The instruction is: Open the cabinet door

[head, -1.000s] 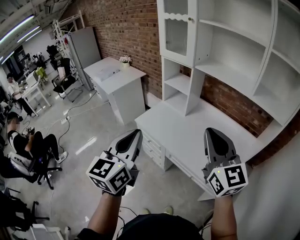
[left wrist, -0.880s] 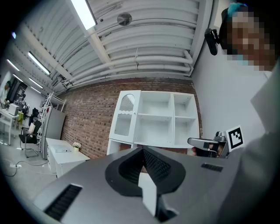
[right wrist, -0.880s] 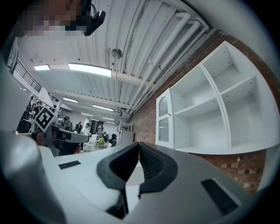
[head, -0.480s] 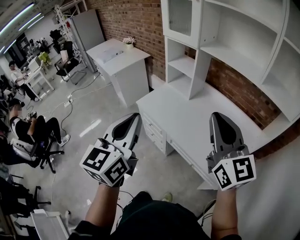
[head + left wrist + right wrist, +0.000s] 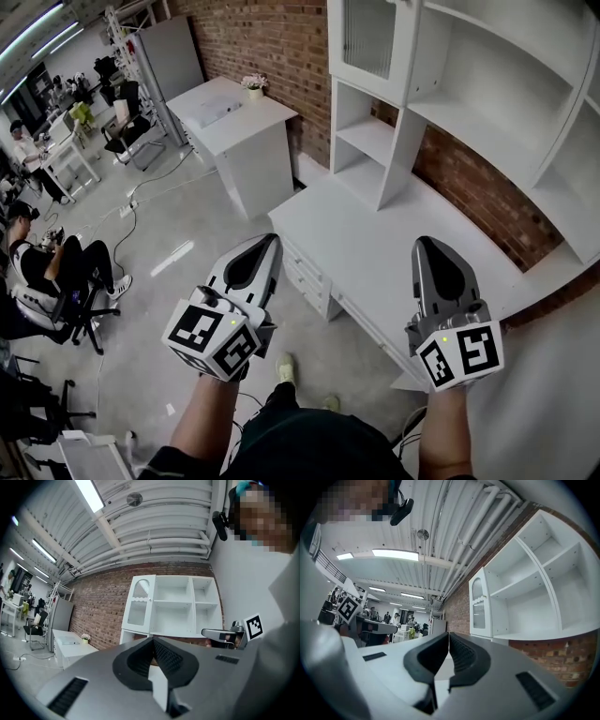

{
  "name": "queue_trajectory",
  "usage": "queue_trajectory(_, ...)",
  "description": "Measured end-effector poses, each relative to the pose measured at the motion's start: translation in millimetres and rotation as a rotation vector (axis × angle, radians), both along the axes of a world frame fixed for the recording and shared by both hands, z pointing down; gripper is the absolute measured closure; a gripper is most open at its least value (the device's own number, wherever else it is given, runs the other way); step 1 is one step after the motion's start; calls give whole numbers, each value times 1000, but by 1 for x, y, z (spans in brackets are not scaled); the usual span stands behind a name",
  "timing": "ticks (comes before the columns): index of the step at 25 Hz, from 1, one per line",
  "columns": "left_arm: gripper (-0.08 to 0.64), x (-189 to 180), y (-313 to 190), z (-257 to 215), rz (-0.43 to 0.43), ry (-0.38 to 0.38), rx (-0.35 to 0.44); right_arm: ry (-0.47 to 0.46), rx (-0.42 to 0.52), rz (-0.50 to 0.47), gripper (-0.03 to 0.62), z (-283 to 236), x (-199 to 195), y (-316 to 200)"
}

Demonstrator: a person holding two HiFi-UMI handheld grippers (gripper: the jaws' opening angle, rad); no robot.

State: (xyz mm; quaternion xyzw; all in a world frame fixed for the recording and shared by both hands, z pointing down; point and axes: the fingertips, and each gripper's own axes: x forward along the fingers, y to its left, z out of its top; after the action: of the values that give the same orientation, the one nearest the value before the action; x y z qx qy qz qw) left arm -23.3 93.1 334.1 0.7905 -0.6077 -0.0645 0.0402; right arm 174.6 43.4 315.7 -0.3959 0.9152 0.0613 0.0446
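Head view, cabinet door (image 5: 367,37): white, with a ribbed glass panel; it lies shut at the top left of the shelf unit, near the upper edge of the picture.
Shelf unit (image 5: 487,89): white open compartments to the right of the door and two small open shelves below it, all bare, standing on the desk against the wall.
Desk (image 5: 375,248): white top under the shelves, with drawers (image 5: 305,278) at its left end.
Brick wall (image 5: 272,37): red brick, running behind the desk and showing through under the shelves.
Right gripper (image 5: 422,242): held over the front edge of the desk, well apart from the door; in the right gripper view its jaws are pressed together with nothing between them.
Left gripper (image 5: 274,238): held over the floor just left of the desk's drawer end, well apart from the door; in the left gripper view its jaws meet, empty.
Side table (image 5: 234,117): white, left of the desk, with a small flower pot (image 5: 253,87) at its far corner.
Floor (image 5: 178,234): pale and glossy, with cables.
Seated person (image 5: 37,267): at the left edge, on an office chair.
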Motion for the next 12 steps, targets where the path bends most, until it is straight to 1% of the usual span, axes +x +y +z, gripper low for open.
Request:
queue_trajectory(3, 554, -14, -23, 1, 18, 9, 3, 16, 3, 20, 588, 0, -13, -17)
queue_trajectory(6, 554, -31, -49, 2, 33, -4, 0, 13, 0, 52, 588, 0, -26, -40)
queue_trajectory(12, 554, -75, -101, 5, 63, -20, -1, -13, -42, 103, 588, 6, -55, -90)
